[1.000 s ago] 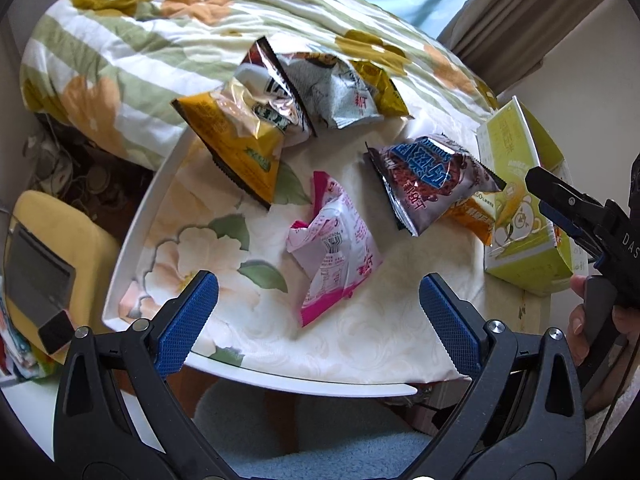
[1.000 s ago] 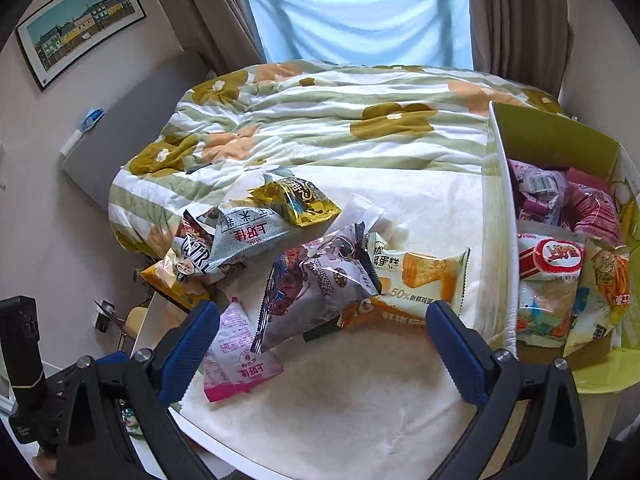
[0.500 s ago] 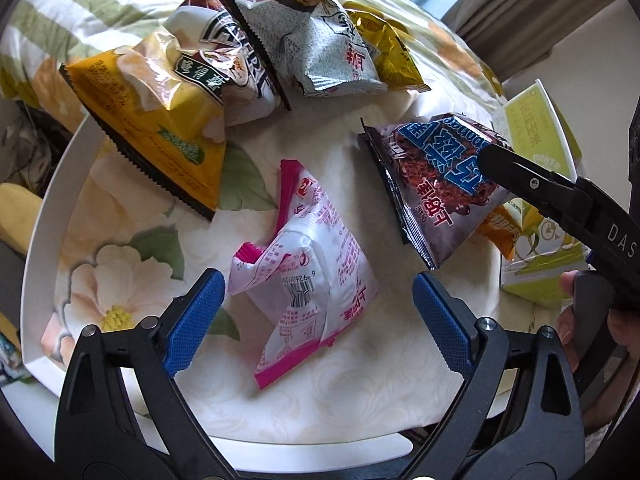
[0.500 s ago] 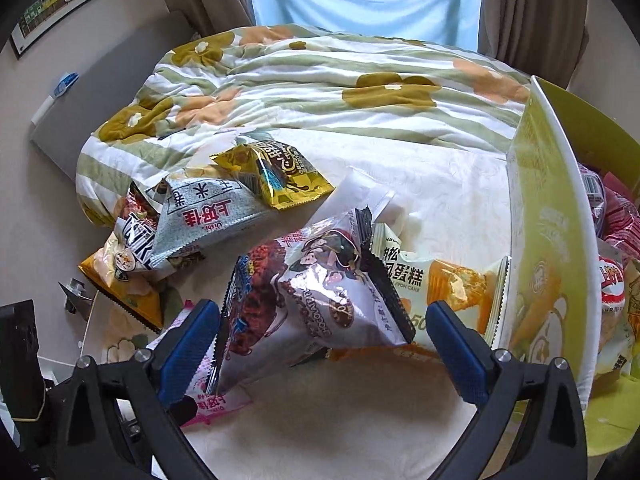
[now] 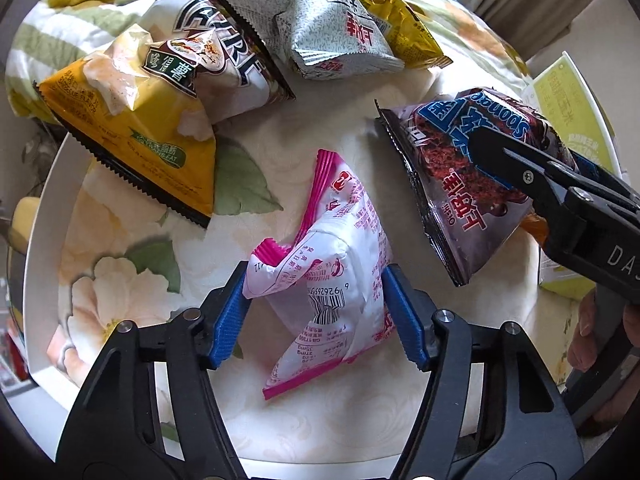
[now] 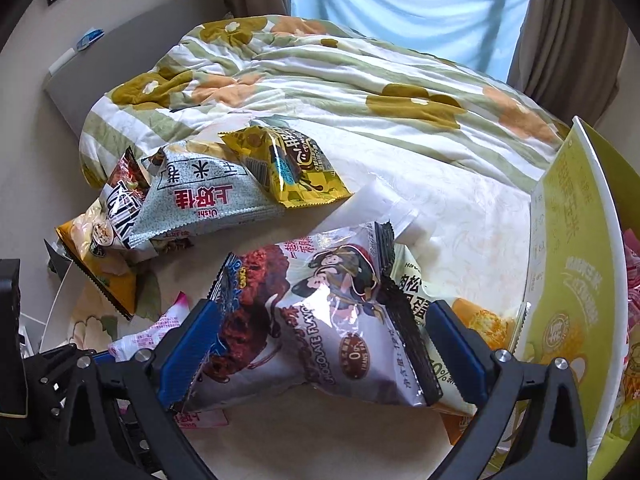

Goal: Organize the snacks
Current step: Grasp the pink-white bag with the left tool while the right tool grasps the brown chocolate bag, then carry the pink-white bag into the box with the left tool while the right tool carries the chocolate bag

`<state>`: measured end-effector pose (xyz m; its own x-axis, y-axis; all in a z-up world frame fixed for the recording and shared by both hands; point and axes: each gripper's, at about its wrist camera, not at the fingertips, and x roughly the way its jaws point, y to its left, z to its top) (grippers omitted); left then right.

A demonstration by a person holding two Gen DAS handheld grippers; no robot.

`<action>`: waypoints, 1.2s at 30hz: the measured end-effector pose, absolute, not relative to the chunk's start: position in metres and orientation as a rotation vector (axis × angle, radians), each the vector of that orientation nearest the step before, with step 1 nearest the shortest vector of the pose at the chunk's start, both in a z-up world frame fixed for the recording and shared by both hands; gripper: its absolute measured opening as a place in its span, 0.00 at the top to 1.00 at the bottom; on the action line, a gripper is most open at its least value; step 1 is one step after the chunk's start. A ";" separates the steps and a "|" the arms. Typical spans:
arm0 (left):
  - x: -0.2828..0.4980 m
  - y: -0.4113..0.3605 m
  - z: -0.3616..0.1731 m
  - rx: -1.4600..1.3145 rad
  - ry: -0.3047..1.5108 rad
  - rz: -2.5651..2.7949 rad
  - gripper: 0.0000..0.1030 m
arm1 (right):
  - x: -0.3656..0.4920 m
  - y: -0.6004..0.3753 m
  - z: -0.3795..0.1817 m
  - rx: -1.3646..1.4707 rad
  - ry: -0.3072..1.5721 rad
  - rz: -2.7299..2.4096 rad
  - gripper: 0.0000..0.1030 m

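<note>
Both grippers have dropped onto the table [image 5: 256,436] since a second ago. Left gripper [image 5: 314,316] pinches the pink packet [image 5: 340,276]; right gripper [image 6: 320,354] straddles the chocolate cake bag [image 6: 316,328] beside it, blue pads touching both edges.

Seven loose snack bags on the tabletop [image 5: 280,168], give or take anything hidden underneath:
- one pink-and-white packet [image 5: 332,280]
- one dark chocolate sponge-cake bag [image 6: 320,320]
- one orange-yellow chip bag [image 5: 136,128]
- one white-and-brown bag [image 5: 224,60]
- one grey speckled bag [image 6: 200,204]
- one gold bag [image 6: 288,168]
- one pale cake packet [image 6: 472,316], mostly covered

Plus one yellow-green box [image 6: 560,280] far right, more packets inside, too hidden to count.

Two hand-held grippers: left hand-held gripper [image 5: 316,316], right hand-held gripper [image 6: 320,348].
</note>
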<state>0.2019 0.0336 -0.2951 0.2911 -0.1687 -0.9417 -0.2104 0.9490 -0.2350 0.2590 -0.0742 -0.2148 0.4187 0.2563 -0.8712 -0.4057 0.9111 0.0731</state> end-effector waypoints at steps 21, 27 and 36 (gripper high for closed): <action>0.175 0.050 -0.287 -0.346 1.285 0.036 0.51 | 0.257 -0.053 -0.227 -0.266 1.045 0.507 0.35; 0.165 0.048 -0.280 -0.336 1.272 0.018 0.52 | 0.253 -0.058 -0.223 -0.228 1.042 0.500 0.38; 0.152 0.046 -0.245 -0.295 1.231 -0.027 0.52 | 0.237 -0.072 -0.199 -0.180 1.008 0.461 0.38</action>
